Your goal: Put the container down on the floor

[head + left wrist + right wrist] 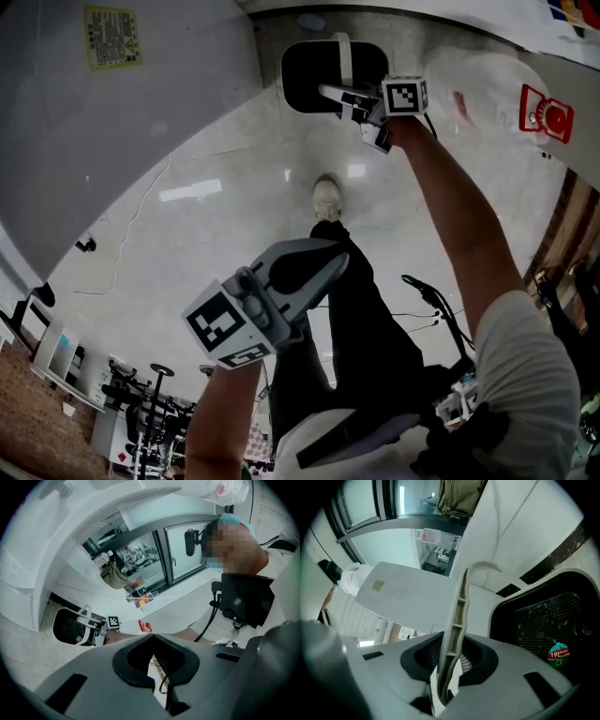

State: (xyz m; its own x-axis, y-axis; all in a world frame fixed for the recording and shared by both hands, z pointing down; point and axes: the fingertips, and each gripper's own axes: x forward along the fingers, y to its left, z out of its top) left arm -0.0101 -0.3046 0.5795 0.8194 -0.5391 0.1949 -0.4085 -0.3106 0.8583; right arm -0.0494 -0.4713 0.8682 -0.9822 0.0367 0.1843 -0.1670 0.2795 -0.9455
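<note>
Container (314,75), a black bin with a pale handle (345,54), sits at the top centre of the head view, over the light marbled floor (234,187) and close to the white wall at the upper edge. Whether its base rests on the floor cannot be told from these views.

The right claw (330,92) reaches in from the right and is clenched on the handle. In the right gripper view the pale ribbed strip of the handle stands upright between the two dark pads, with the bin's black meshed wall and a small round sticker at the right of the frame. The marker cube (405,96) shows just right of the bin in the head view, at the end of the outstretched bare arm.

The left claw (339,262) hangs in the lower middle of the head view, well apart from the bin, its jaws drawn together on nothing. A pale shoe (326,199) stands on the floor between the two claws.
</note>
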